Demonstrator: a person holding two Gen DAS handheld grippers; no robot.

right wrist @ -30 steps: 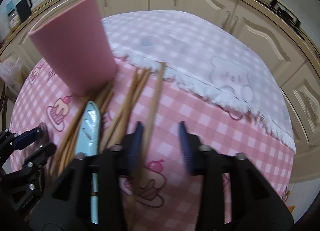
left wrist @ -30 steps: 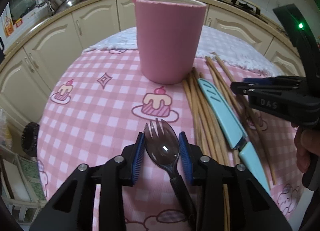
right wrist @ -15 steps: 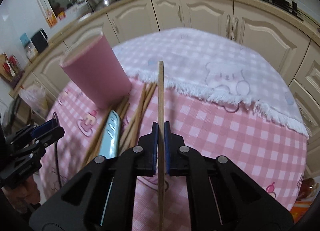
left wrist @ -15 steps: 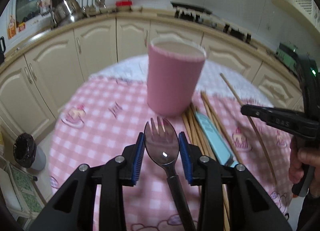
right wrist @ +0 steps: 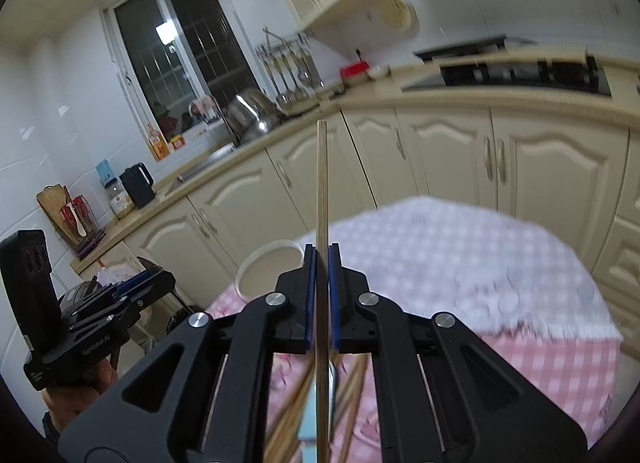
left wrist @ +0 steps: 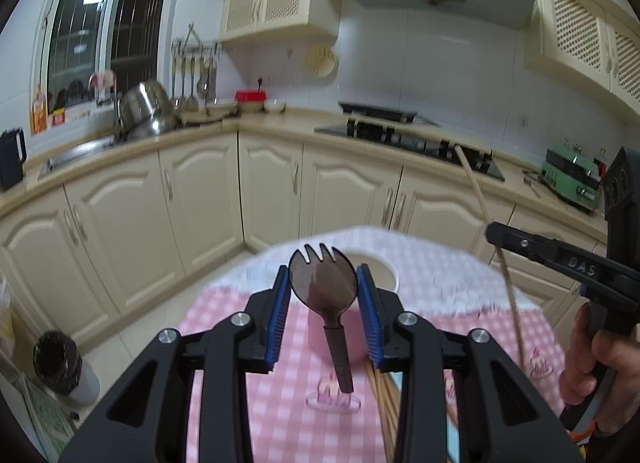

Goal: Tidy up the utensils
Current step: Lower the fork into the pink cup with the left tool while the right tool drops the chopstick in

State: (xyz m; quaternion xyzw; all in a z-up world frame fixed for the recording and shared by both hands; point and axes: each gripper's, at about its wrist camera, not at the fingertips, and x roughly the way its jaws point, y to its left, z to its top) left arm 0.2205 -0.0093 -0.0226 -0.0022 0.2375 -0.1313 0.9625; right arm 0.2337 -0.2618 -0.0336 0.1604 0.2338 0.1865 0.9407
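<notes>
Left tool (left wrist: 323, 299) gripped a dark spork (left wrist: 323, 287) by its bowl between blue pads, prongs up, handle hanging above the pink checked surface (left wrist: 280, 403) and in front of the pink cup (left wrist: 376, 275). Right tool (right wrist: 321, 295) was clamped on one wooden chopstick (right wrist: 321, 183), held upright above the surface (right wrist: 560, 363); further chopsticks (right wrist: 352, 395) and a pale blue knife (right wrist: 308, 423) lay below it, beside the cup (right wrist: 268, 267).

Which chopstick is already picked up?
The chopstick clamped upright in the right gripper; the other chopsticks lie on the table.
</notes>
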